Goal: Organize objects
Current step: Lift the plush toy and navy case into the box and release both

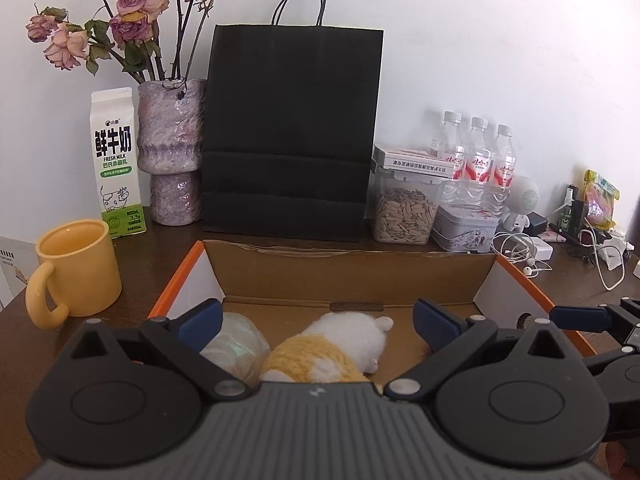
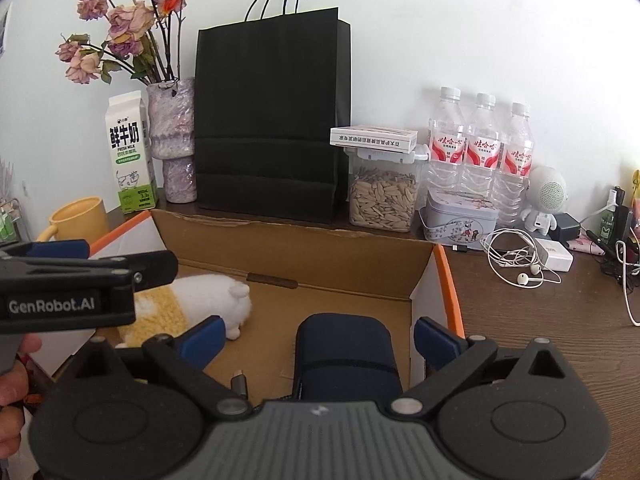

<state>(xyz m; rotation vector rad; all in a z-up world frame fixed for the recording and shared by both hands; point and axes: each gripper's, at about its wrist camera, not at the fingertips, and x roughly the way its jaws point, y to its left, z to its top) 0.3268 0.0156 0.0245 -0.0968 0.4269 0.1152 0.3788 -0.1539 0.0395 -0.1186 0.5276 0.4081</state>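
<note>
Both jaws gape empty: plush toy (image 1: 344, 344) between the left gripper's (image 1: 316, 320), navy pouch (image 2: 346, 356) between the right gripper's (image 2: 318, 338); withdraw straight back without nudging either.

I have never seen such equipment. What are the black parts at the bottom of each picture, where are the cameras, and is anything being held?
A person holds a hand-held gripper in each hand; each carries a camera looking forward along its blue-padded fingers. One picture is from the left hand-held gripper, the other from the right hand-held gripper. Both are open and grip nothing. Below them an open cardboard box on a wooden table holds a plush toy, a clear plastic item and a dark blue pouch. Behind stand a black paper bag, a yellow mug and a milk carton.
</note>
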